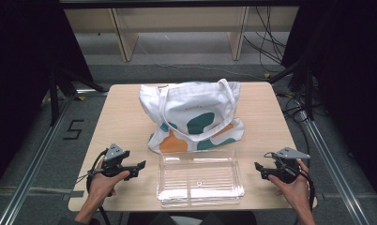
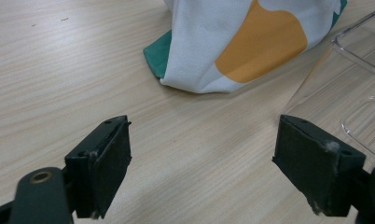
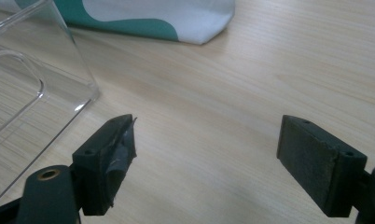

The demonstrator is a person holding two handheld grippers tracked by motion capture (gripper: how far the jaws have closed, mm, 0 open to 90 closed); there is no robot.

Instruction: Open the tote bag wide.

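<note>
From above, a white cloth bag [image 1: 193,117] with orange and green patches stands on the middle of the wooden table [image 1: 125,117], its handles draped over the front. Just in front of it lies a clear plastic tray [image 1: 199,180], near the table's front edge. The left tool [image 1: 140,165] rests on the table to the tray's left, the right tool [image 1: 258,166] to its right, each held in a hand. The left gripper view shows its jaws wide apart with bare table between them, the bag's orange patch and green corner ahead and the tray's wall at the right. The right gripper view shows jaws likewise apart, gripping nothing, the tray's corner at the left.
</note>
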